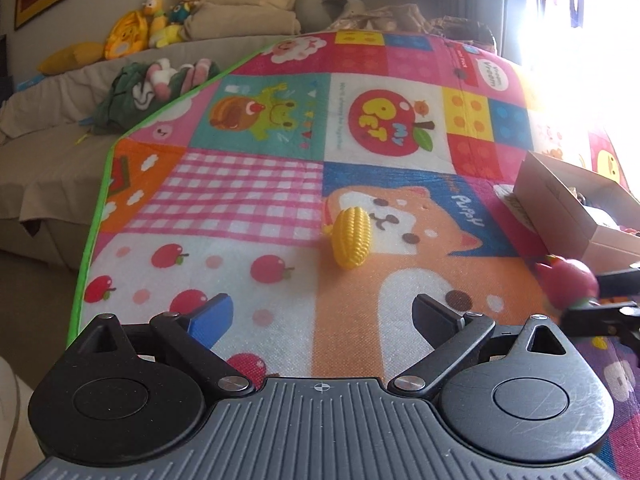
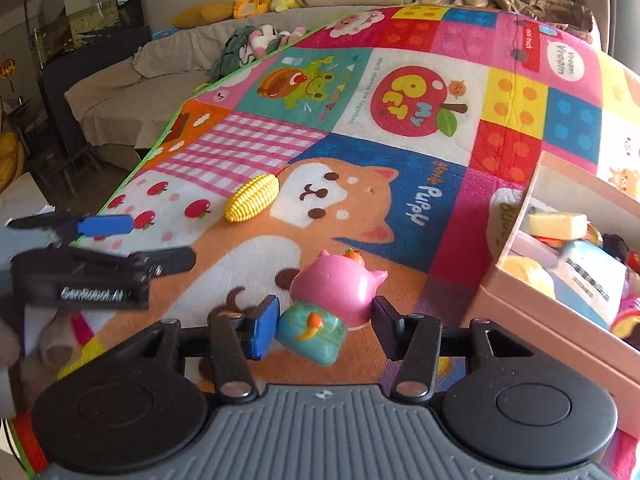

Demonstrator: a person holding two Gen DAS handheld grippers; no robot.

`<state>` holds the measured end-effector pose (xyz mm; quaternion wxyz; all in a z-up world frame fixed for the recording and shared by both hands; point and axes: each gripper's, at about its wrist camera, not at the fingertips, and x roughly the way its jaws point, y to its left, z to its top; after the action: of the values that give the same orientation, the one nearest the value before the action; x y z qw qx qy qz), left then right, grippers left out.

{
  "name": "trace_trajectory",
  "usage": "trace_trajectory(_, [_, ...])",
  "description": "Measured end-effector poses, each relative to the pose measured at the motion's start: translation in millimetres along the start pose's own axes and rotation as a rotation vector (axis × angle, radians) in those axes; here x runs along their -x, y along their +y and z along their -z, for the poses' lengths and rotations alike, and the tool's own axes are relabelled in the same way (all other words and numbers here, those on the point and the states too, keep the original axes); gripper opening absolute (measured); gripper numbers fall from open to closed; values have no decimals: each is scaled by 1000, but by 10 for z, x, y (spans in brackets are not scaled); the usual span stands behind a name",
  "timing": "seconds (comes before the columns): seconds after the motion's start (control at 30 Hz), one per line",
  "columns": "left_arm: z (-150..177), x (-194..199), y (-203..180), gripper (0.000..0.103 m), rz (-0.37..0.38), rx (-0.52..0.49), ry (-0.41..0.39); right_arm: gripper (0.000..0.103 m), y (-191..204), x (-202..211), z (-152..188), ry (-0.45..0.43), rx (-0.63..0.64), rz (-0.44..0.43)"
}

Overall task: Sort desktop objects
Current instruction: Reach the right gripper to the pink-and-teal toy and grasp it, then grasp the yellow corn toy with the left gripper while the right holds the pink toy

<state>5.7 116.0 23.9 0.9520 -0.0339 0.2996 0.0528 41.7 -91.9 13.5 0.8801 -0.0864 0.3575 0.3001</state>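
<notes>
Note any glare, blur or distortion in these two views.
Left wrist view: window glare blows out the upper right, washing over the play mat edge; fisheye bends the mat's green border. Right wrist view: evenly lit, the left gripper smeared by motion blur, the pink box warped.

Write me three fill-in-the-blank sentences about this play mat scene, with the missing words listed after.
1. The pig toy between the right tongs has a ____ head.
2. The left tongs hold ____.
3. The toy corn lies on the printed ____ on the play mat.

Missing words: pink; nothing; puppy
</notes>
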Motion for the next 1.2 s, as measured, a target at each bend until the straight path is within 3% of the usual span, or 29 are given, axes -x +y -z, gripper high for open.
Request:
trace_trajectory(0.1, [-45, -77, -78, 96, 31, -18, -8, 51, -152, 355, 279, -14, -2, 59])
trace_trajectory(0.2, [-119, -224, -163, 83, 43, -44, 2, 51, -316, 654, 566, -43, -18, 162])
trace_trajectory(0.27, [-191, -362, -211, 78, 27, -56, 4, 51, -454, 818, 760, -53, -64, 221])
trace_trajectory(0.37, [-307, -605, -264, 75, -20, -73, 24, 51, -632, 928, 971, -61, -157, 235])
trace_trajectory(0.47, [-383, -807, -290, 56, -59, -76, 56, 53, -760, 924, 1133, -77, -249, 234])
trace_trajectory(0.5, [-390, -847, -299, 46, -68, -80, 62, 56, -776, 914, 1181, -91, -272, 231])
trace_trajectory(0.6, [-392, -862, -352, 35, -76, -116, 58, 63, -767, 879, 1256, -119, -287, 244])
trace_trajectory(0.67, [-377, -812, -410, 34, -72, -139, 59, 64, -764, 876, 1266, -123, -286, 241])
trace_trajectory(0.77, [-316, -644, -519, 34, -7, -153, 69, 79, -781, 910, 1282, -150, -304, 234])
trace_trajectory(1.03, [146, 136, -1093, 35, 320, -293, 67, 85, -799, 908, 1282, -155, -327, 238])
trace_trajectory(1.17, [352, 331, -1231, 41, 373, -361, 61, 86, -790, 898, 1278, -150, -326, 242])
trace_trajectory(1.2, [381, 350, -1237, 47, 366, -369, 61, 87, -790, 896, 1277, -148, -326, 242])
